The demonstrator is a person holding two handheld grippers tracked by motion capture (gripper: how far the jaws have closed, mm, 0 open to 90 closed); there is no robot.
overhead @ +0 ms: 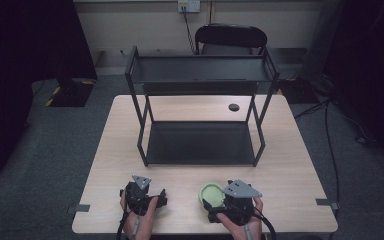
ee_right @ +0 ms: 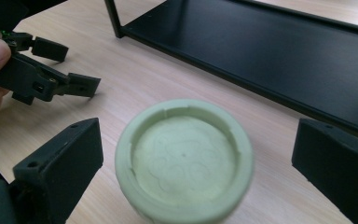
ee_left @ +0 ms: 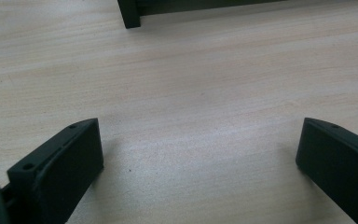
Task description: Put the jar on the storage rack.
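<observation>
Pale-green bowl (ee_right: 184, 161) sits upside down on the wood table (overhead: 290, 150), just in front of the black shelf rack (overhead: 200, 107), toward its right end. Right gripper (ee_right: 193, 158) has jaws wide, one each side of the bowl, not touching it. Left gripper (overhead: 141, 192) is near the bowl's left, also in front of the rack, jaws wide over bare tabletop, holding nothing. Black chair (overhead: 230, 37) stands behind the rack.
</observation>
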